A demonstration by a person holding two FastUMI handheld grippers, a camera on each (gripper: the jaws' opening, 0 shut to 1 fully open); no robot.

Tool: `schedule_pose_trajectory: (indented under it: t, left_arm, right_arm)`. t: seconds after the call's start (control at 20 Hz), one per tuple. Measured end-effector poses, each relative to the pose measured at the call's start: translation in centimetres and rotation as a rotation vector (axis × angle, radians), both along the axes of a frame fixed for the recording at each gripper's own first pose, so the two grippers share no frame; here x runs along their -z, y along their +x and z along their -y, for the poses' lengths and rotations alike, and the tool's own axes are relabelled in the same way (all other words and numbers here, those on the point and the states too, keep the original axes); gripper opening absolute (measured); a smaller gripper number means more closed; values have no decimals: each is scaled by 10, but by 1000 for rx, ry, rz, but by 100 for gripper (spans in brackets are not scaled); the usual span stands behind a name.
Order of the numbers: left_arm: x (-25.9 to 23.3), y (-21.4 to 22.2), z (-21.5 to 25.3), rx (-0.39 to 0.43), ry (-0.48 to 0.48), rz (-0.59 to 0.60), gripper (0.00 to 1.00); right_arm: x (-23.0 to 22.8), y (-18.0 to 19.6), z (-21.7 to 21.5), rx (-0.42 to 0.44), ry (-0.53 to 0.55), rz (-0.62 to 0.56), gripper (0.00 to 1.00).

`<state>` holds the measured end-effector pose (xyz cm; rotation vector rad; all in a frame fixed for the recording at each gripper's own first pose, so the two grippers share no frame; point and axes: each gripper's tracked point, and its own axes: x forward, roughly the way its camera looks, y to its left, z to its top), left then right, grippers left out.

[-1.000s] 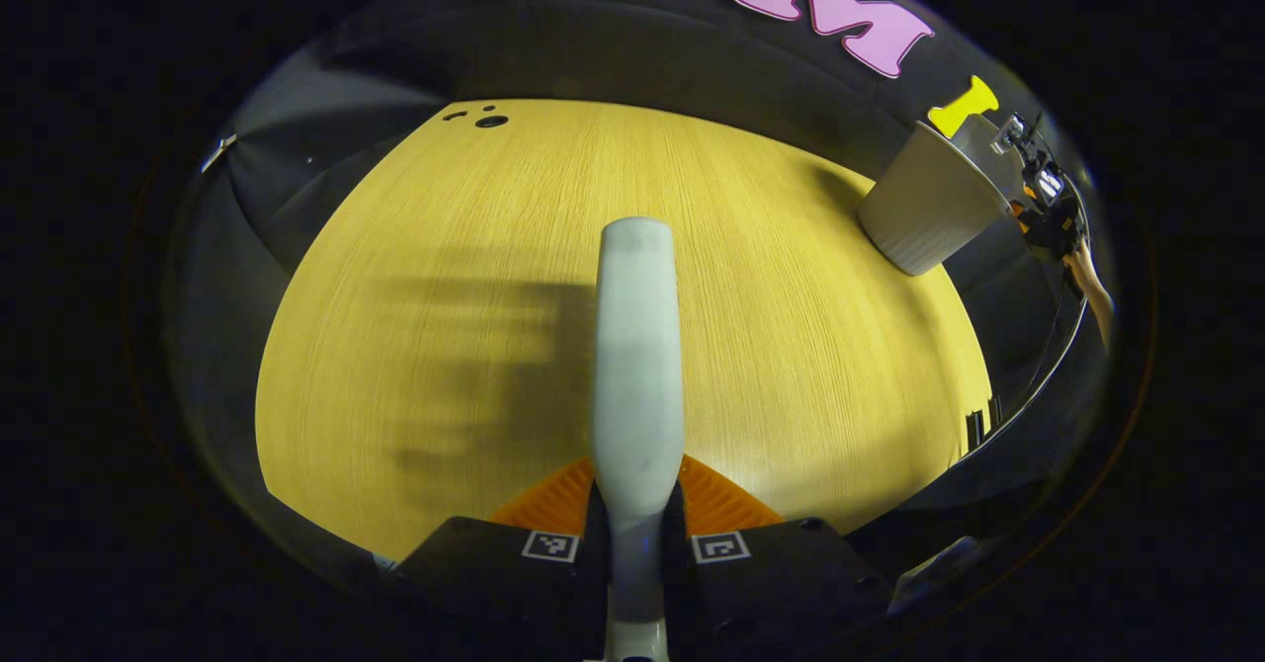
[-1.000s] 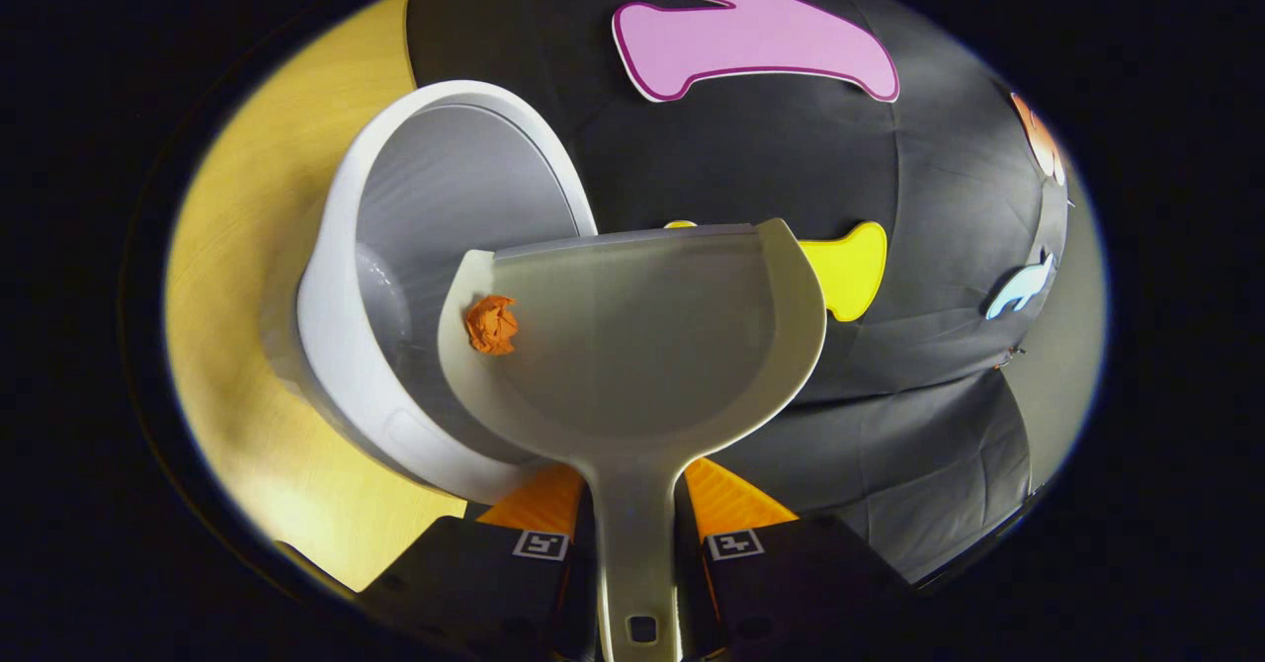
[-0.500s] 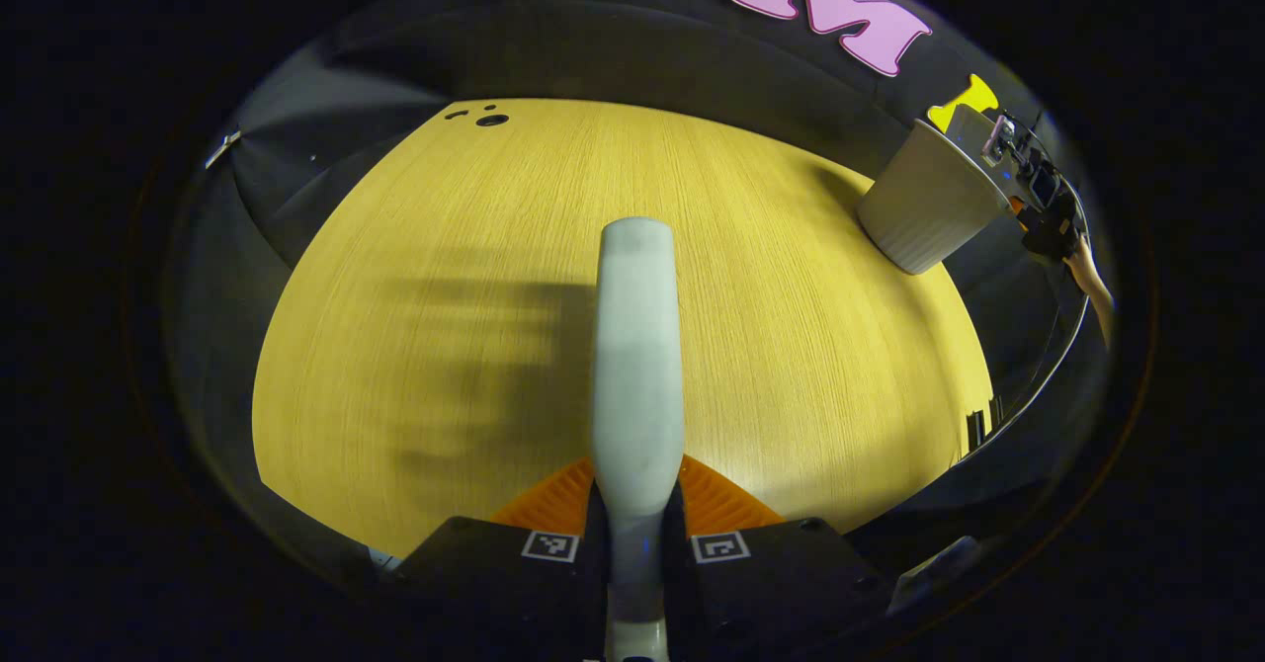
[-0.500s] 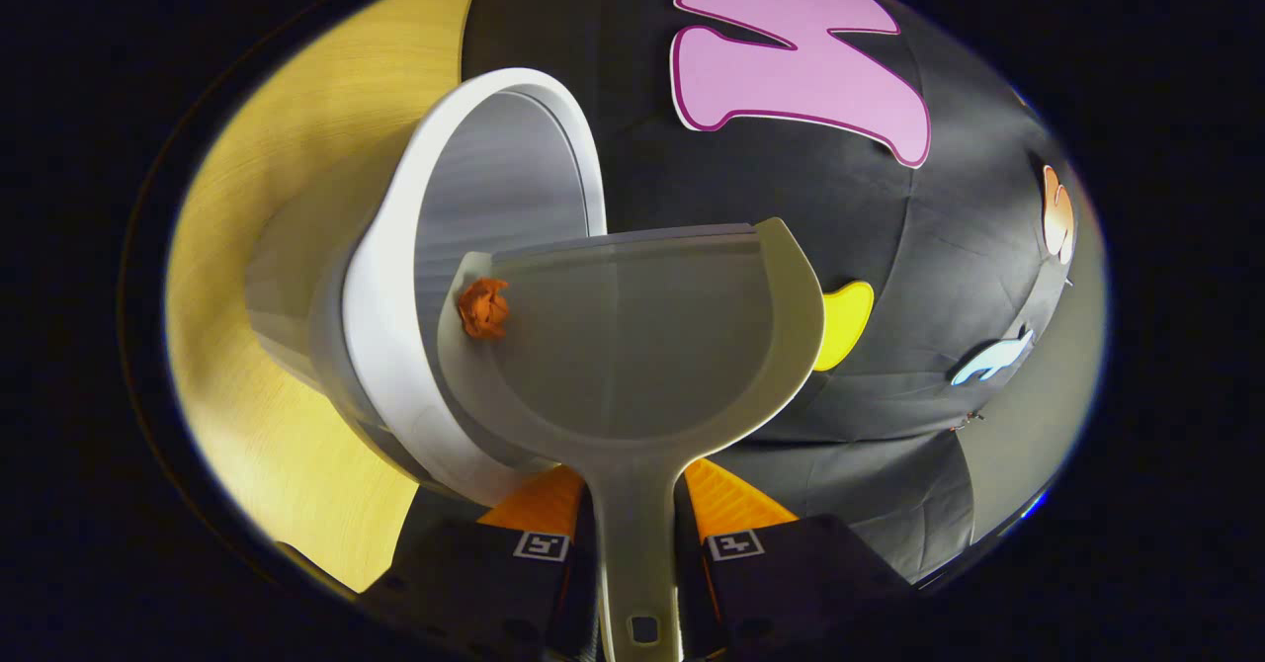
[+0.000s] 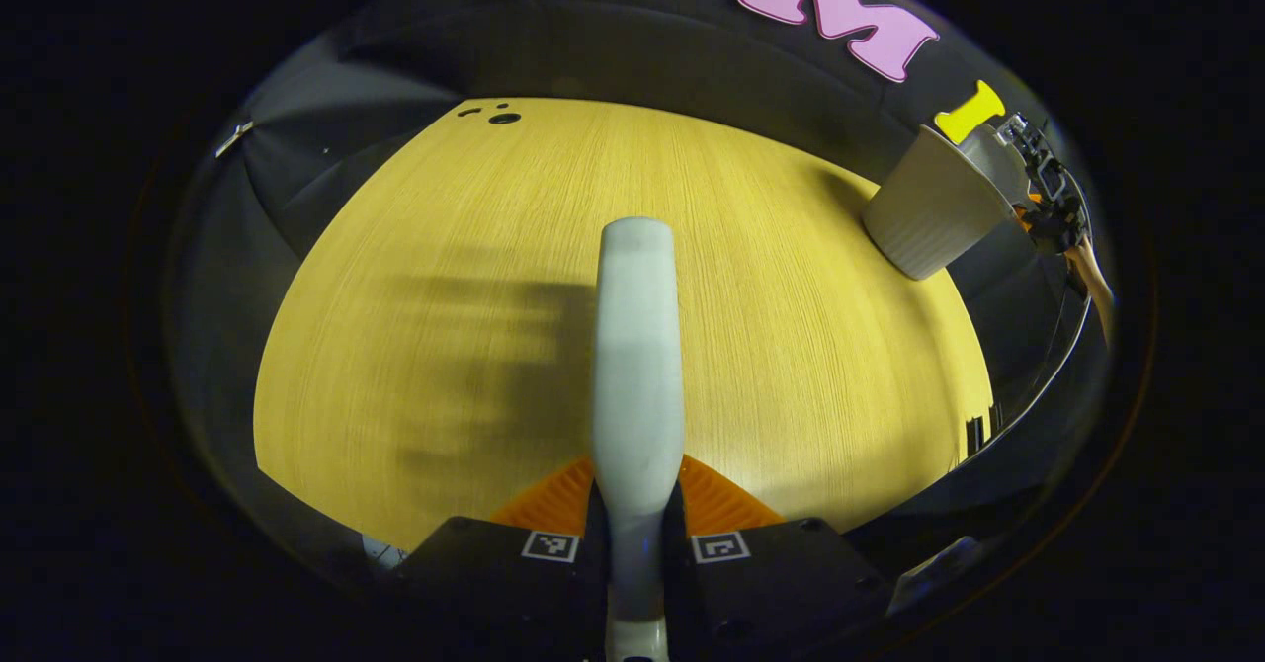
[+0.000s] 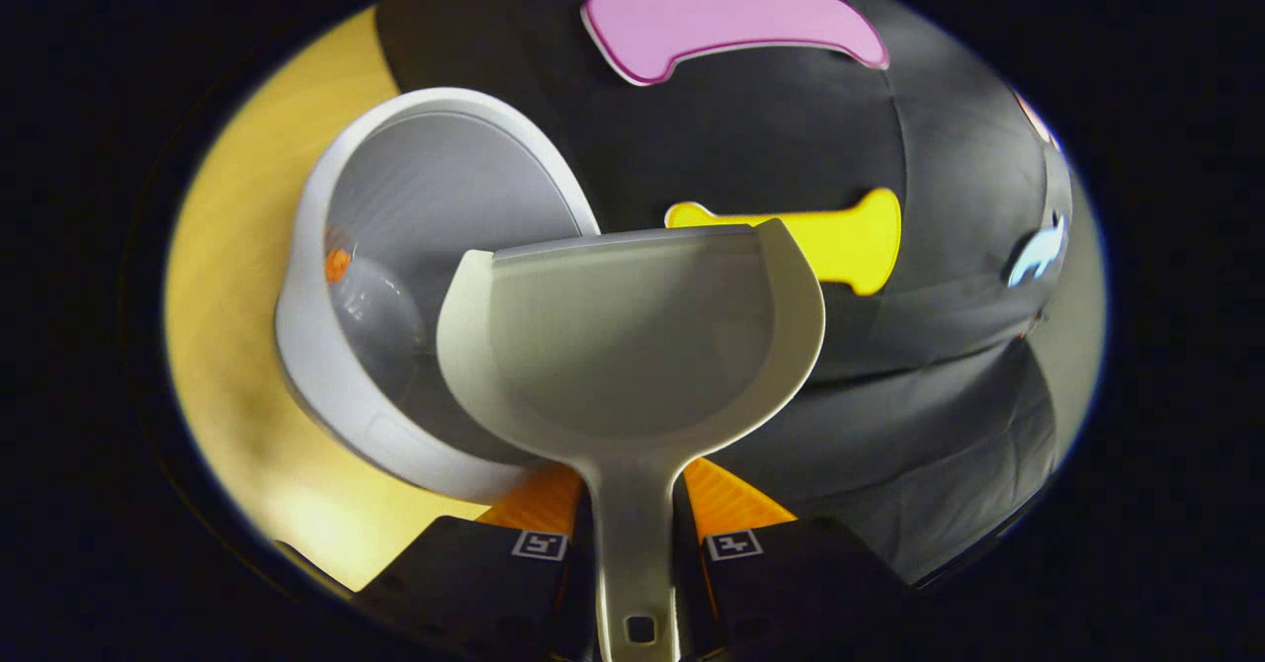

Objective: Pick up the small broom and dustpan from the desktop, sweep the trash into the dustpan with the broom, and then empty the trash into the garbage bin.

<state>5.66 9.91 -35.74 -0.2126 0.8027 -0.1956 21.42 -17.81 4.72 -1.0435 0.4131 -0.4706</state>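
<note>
I'm pinching the smooth pale broom (image 5: 637, 346) handle in my left gripper (image 5: 634, 529) over the grainy wooden table (image 5: 791, 346), right gripper (image 6: 632, 534) clamping the scoop-shaped dustpan (image 6: 632, 346) beside the ribbed white bin (image 6: 435, 178), orange paper ball (image 6: 337, 265) sitting inside.

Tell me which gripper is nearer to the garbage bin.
Right. The right gripper holds the dustpan right at the garbage bin, partly over its opening. The left gripper, clamped on the broom, is across the desktop from it.
</note>
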Motion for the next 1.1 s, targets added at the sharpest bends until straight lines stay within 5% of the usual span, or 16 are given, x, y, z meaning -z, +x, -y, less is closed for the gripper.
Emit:
schedule_pose_trajectory:
  t: [0.45,0.75,1.1]
  left_arm:
    - [-8,1,-4,11,14,24,27]
    - [-18,3,-8,7,11,77,27]
    - [-10,-9,-12,30,15,88,26]
  right_arm:
    - [1,5,-7,-3,499,116,36]
    - [-17,9,-45,-100,827,226,39]
    - [-24,-9,-103,-223,968,232,39]
